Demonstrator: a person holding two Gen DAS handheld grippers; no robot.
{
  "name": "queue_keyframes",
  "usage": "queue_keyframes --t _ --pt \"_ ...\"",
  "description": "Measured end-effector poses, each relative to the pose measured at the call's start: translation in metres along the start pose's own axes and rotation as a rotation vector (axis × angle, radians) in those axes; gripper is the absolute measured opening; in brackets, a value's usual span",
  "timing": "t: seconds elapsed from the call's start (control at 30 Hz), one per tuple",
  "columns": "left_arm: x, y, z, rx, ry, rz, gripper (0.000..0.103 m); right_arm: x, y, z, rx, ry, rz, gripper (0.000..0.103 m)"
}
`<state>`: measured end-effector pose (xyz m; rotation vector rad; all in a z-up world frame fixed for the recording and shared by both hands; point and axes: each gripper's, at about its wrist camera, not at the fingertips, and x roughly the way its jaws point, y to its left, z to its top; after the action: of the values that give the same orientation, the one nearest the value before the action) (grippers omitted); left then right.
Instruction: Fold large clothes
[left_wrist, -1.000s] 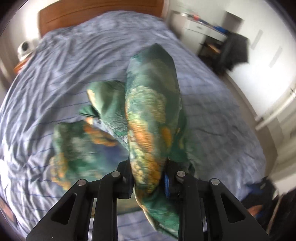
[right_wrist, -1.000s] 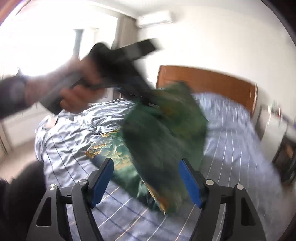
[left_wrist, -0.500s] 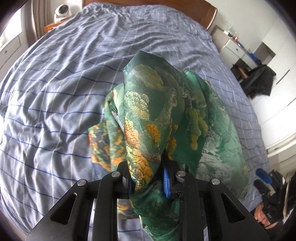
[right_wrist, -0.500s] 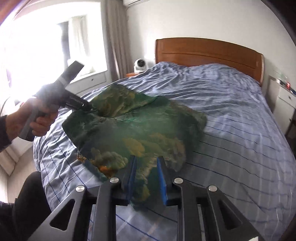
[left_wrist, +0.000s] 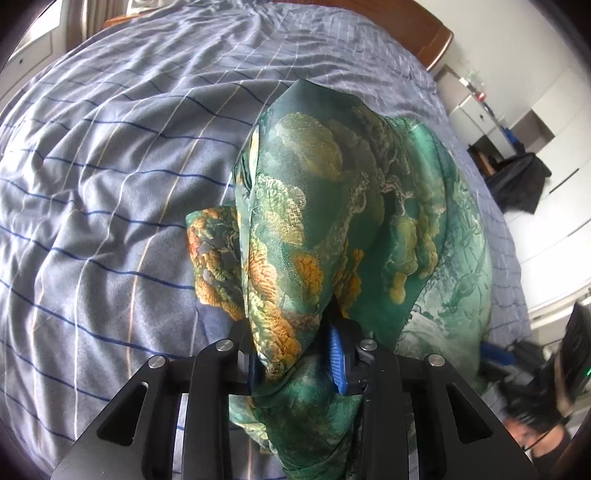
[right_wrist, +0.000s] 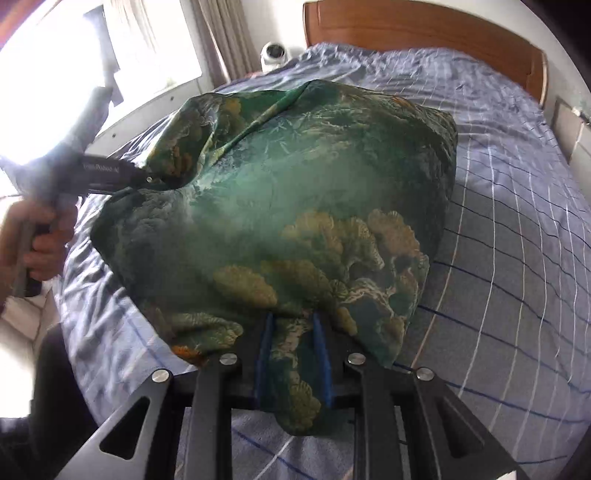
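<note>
A large green silky garment (right_wrist: 295, 206) with gold and orange cloud patterns is held up over the bed between both grippers. My left gripper (left_wrist: 295, 354) is shut on one bunched edge of the garment (left_wrist: 332, 206), which drapes over its fingers. My right gripper (right_wrist: 291, 350) is shut on another edge, with cloth hanging down between its blue pads (right_wrist: 264, 350). In the right wrist view the left gripper (right_wrist: 110, 173) shows at the left, held by a hand, pinching the far corner. The cloth spreads fairly wide between the two grips.
The bed (left_wrist: 110, 184) has a blue-grey striped cover and a wooden headboard (right_wrist: 406, 29). A window (right_wrist: 74, 66) and a white camera (right_wrist: 273, 55) stand at the bed's left. A white cabinet (left_wrist: 476, 114) and dark chair (left_wrist: 517, 181) are at the right.
My right gripper went from open to shut on the garment's edge. The garment has been pulled apart and now spreads wider between the two grippers. The left grip stayed shut.
</note>
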<state>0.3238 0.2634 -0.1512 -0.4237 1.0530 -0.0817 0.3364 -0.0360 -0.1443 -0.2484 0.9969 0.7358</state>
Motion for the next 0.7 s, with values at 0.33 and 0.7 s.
queue_keyframes --t 0.33,0.7 --pt "0.002 0.008 -0.009 -0.025 -0.024 -0.032 0.030 -0.002 -0.035 0.139 0.195 -0.105 0.034 0.024" --pt "0.006 0.015 -0.015 -0.049 -0.013 -0.051 0.032 0.085 -0.051 0.137 0.268 0.057 0.024 0.023"
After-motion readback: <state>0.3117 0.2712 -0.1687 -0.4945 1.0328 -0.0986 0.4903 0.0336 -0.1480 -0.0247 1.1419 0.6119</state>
